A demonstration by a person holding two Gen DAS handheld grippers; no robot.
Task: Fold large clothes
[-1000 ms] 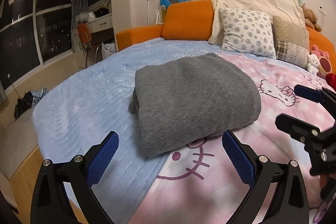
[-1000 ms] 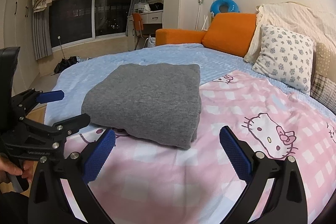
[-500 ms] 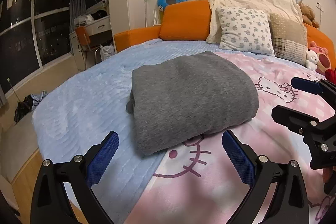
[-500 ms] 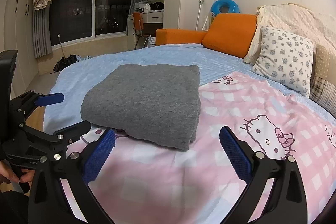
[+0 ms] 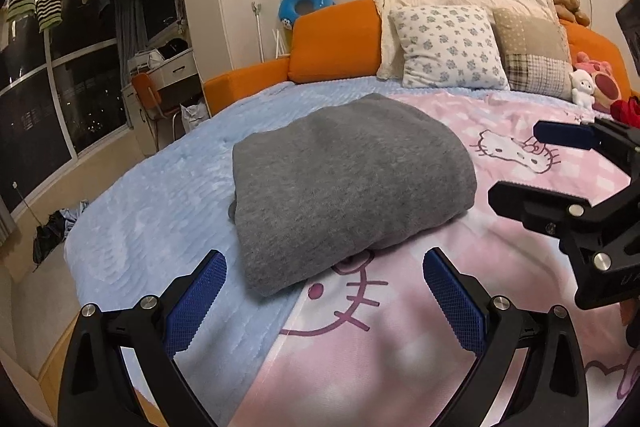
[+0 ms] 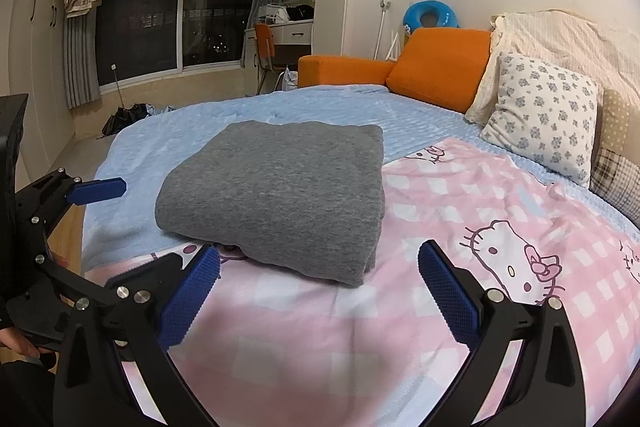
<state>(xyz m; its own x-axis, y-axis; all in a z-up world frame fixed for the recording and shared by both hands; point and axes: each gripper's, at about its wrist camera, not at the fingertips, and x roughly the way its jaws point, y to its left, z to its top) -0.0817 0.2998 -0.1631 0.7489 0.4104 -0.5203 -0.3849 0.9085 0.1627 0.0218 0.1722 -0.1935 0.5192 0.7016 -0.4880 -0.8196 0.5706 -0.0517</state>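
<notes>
A grey garment [image 5: 344,179] lies folded into a thick rectangle on the bed, straddling the blue blanket and the pink Hello Kitty sheet; it also shows in the right wrist view [image 6: 280,195]. My left gripper [image 5: 324,291] is open and empty, just short of the garment's near edge. My right gripper [image 6: 320,283] is open and empty, near the garment's front right corner. The right gripper also shows at the right of the left wrist view [image 5: 536,163]. The left gripper shows at the left of the right wrist view [image 6: 108,223].
The blue blanket [image 5: 160,195] covers the left of the bed, the pink sheet [image 6: 480,227] the right. Pillows [image 5: 452,47] and plush toys [image 5: 596,87] line the orange headboard [image 5: 332,39]. A desk and chair [image 6: 276,39] stand by the window. An umbrella [image 6: 124,119] lies on the floor.
Both grippers have drawn back a little and risen slightly, so the garment sits a bit lower and farther in both views. The jaws stay open. The garment has not moved.
</notes>
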